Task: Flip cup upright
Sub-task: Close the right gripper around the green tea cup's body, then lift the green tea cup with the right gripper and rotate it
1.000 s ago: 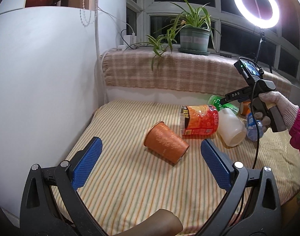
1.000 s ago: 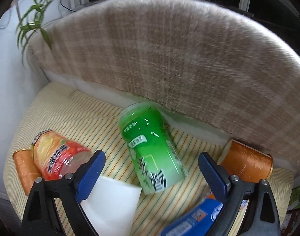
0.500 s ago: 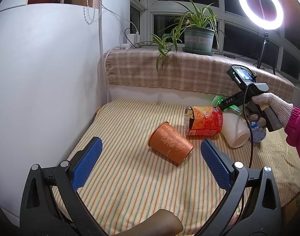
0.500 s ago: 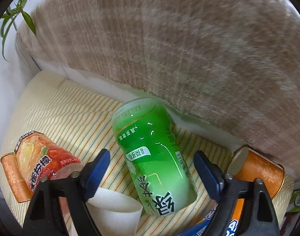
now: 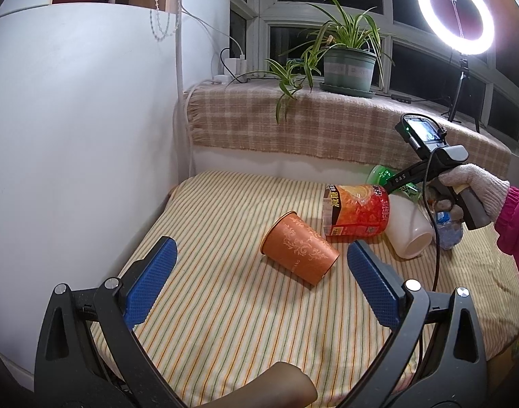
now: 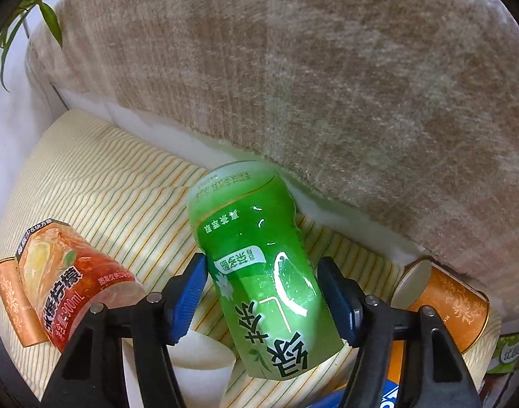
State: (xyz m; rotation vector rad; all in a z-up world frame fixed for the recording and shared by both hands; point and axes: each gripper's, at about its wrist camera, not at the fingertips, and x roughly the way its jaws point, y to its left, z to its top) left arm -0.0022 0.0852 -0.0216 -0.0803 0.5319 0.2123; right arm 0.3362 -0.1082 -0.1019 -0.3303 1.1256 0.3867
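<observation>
A green cup [image 6: 259,265] lies on its side on the striped cushion [image 6: 116,183], its base toward the plaid backrest. My right gripper [image 6: 262,292] straddles it, blue pads close to or touching both flanks. In the left wrist view the green cup [image 5: 381,174] is mostly hidden behind the right tool. My left gripper [image 5: 259,285] is open and empty, held above the front of the cushion. An orange patterned cup [image 5: 298,253] lies on its side just beyond it.
A red-labelled cup [image 5: 356,210], a white cup [image 5: 409,229] and a blue bottle [image 5: 448,227] lie by the green one. A second orange cup [image 6: 443,302] lies at the right. The plaid backrest [image 5: 327,129] stands behind, a white wall [image 5: 82,136] at the left.
My right gripper has moved forward over the green cup and narrowed around it. My left gripper has drawn back slightly and stays open.
</observation>
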